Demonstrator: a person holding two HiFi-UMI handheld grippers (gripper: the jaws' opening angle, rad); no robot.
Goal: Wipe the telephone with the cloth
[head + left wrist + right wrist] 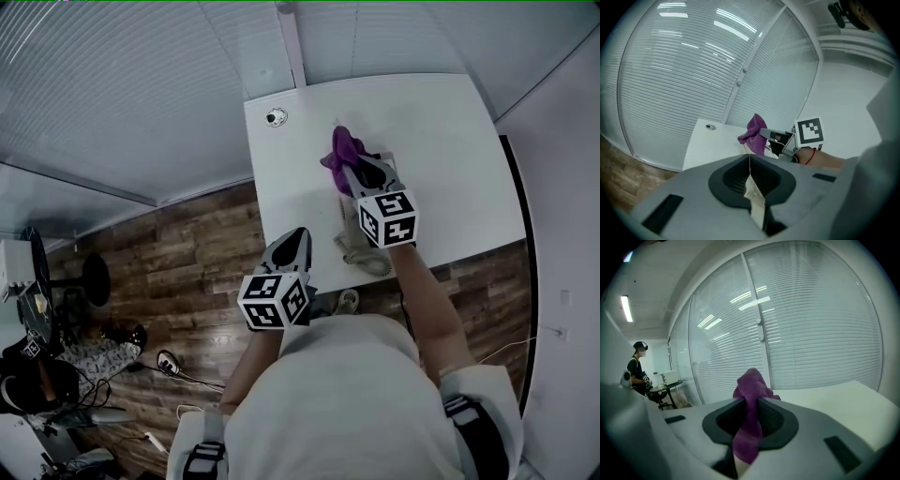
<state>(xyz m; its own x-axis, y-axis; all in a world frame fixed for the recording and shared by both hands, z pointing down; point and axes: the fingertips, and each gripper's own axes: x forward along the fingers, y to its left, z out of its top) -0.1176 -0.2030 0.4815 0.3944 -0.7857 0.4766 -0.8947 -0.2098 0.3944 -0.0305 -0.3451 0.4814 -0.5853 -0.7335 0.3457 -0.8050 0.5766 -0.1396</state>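
White counter [450, 141] by blinds [141, 84], right tongs [349, 167] clamped on purple cloth [343, 148], phone [364, 251] at 6 o'clock of it, left tongs [298, 234] closed, empty.

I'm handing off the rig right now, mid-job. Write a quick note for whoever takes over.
Left tongs: shut, empty, by the front edge of the table.
Right tongs: shut on the purple cloth, held above the table.
Telephone: near the table's front edge, partly hidden beneath the right tongs.
Done: cloth is in grip.
Left: bring the cloth down onto the telephone and wipe it.
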